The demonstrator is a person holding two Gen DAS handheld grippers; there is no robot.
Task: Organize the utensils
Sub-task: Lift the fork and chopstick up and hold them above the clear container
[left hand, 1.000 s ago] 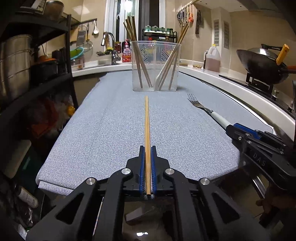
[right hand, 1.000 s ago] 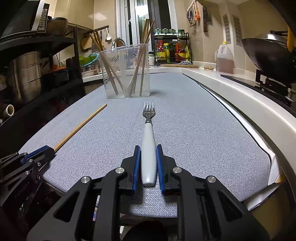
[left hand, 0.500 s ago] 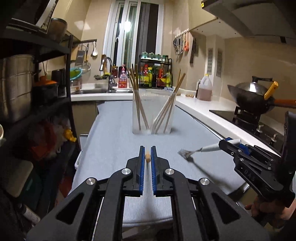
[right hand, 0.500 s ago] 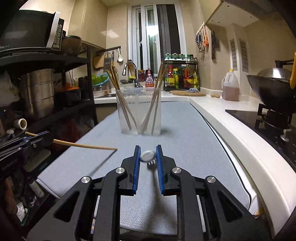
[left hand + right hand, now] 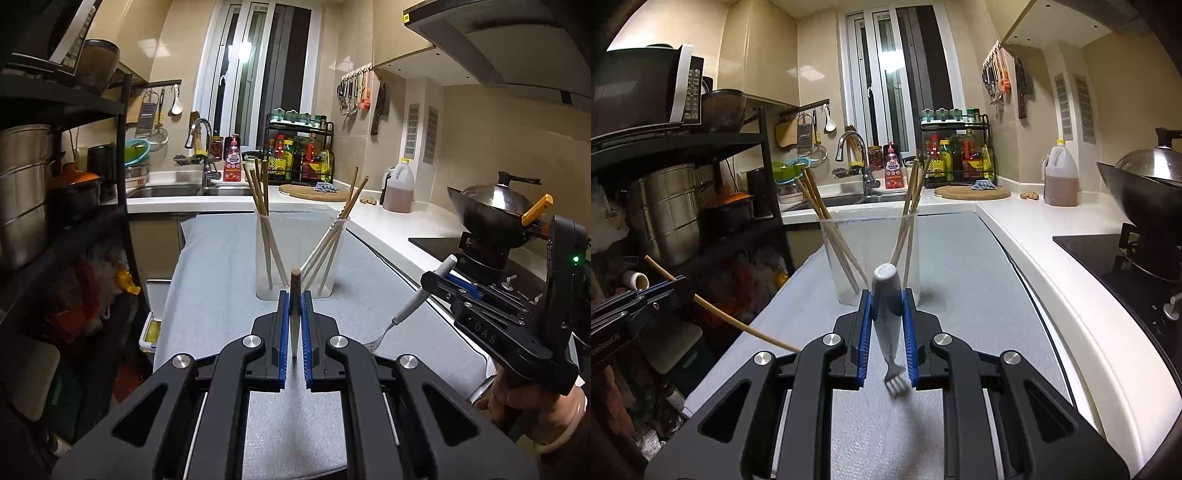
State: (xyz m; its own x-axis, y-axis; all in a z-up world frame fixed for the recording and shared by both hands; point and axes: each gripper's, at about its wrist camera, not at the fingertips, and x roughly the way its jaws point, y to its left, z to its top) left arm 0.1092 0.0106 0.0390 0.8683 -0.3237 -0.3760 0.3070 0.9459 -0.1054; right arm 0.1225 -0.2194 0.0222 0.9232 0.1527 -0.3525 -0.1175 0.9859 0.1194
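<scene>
Surface [image 5: 229,258], cloth-covered, now lies below both utensils; a second ago each lay flat on it. Holder [image 5: 871,258], clear, stands ahead with chopsticks leaning in both halves. Left tool [image 5: 294,321] is clamped on a chopstick [image 5: 294,295], right tool [image 5: 886,332] on a fork [image 5: 886,314], tines hanging down. Both pickups appear complete; judged next step is carrying each to its compartment.

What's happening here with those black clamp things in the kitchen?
A person is tidying utensils with two hand-held tools. The left tool grips a chopstick; the right tool grips a fork, tines hanging down. Both are held in the air above the grey mat, short of the clear holder where other chopsticks stand.
</scene>
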